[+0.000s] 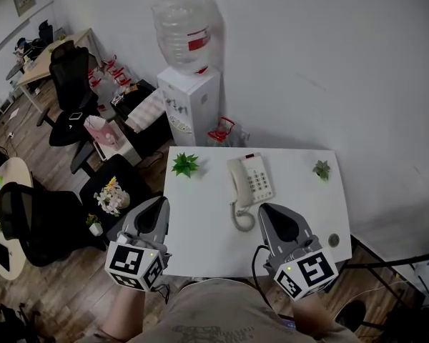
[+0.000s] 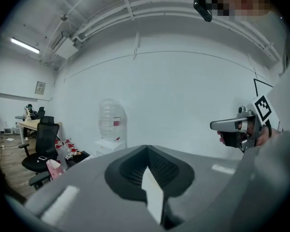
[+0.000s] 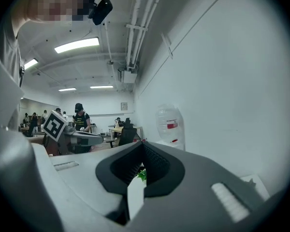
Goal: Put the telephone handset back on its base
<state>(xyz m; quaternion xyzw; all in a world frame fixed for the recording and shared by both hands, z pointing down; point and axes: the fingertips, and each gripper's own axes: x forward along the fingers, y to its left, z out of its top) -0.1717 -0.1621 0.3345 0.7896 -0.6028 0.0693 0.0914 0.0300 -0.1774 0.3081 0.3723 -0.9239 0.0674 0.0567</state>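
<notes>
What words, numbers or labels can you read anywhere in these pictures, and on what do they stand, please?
No text can be read in any view.
Red label on the water bottle: too blurred to read.
Keypad of the telephone: digits too small to read.
Framed sign: too small to read.
Square markers: black-and-white patterns, not words.
</notes>
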